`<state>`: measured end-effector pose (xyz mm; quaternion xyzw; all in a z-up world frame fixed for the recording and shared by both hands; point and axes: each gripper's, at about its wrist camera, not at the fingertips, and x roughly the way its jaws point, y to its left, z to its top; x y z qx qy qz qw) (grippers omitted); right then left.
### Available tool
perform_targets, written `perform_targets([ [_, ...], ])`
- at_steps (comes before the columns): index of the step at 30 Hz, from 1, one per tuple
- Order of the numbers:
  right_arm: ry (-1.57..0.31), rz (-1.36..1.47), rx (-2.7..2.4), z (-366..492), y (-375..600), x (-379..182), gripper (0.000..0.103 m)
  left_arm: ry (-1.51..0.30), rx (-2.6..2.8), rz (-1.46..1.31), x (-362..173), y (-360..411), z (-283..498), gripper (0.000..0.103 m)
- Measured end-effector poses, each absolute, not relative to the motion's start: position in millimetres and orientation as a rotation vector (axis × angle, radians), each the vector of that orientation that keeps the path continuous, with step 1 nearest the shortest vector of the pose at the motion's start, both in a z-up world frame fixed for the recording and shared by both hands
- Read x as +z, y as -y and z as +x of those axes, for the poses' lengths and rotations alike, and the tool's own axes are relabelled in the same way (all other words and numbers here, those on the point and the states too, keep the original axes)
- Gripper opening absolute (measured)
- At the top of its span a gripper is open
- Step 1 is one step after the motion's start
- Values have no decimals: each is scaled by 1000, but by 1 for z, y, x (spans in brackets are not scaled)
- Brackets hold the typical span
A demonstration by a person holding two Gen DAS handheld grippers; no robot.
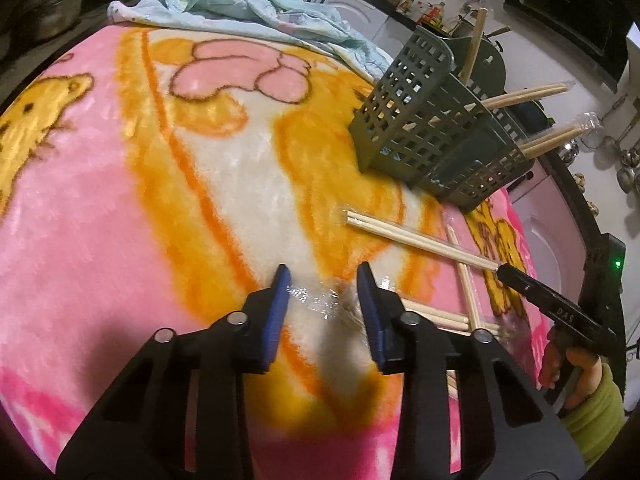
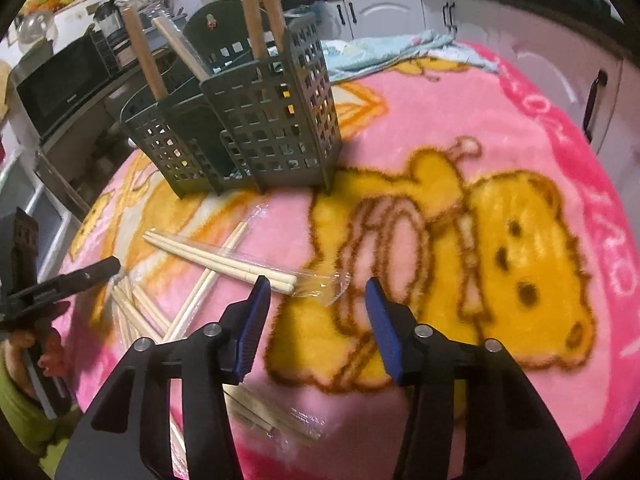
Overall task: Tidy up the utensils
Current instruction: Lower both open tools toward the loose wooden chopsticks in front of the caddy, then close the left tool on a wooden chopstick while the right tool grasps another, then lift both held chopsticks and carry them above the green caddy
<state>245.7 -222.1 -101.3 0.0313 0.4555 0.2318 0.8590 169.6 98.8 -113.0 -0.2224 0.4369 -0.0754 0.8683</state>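
Observation:
A dark green slotted utensil holder (image 1: 432,136) (image 2: 256,124) stands on the pink and yellow blanket with several wrapped chopstick pairs standing in its compartments. More wrapped chopstick pairs (image 1: 416,240) (image 2: 216,258) lie loose on the blanket in front of it. My left gripper (image 1: 324,276) is open, its jaws either side of the clear wrapper end (image 1: 316,300) of a pair lying beneath it. My right gripper (image 2: 318,284) is open just above the blanket, beside the wrapper tail (image 2: 324,286) of one loose pair. The right gripper also shows in the left wrist view (image 1: 504,268).
A light blue cloth (image 1: 256,12) (image 2: 384,52) is bunched at the blanket's far edge. Kitchen cabinets, a microwave (image 2: 60,84) and hanging utensils (image 1: 616,152) surround the table. The blanket's edge drops off close behind the holder.

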Motion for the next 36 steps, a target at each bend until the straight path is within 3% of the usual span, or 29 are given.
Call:
perform_targets([
  [5,-961,115,538,249,221,-102,26,-911,-159,-471,-113,-102,170,12],
  [6,-957,115,544,248,221,-101,18,-910,-159,-468,-112,-103,170,11],
  [9,-928,84,556,243,217,-95,6,-906,-166,-471,-112,-105,170,3],
  [27,-739,-75,552,200,203,-44,3,-815,-117,-476,-85,-134,156,0],
  [36,-626,-100,576,177,197,-2,3,-688,-129,-446,-41,-136,138,0],
])
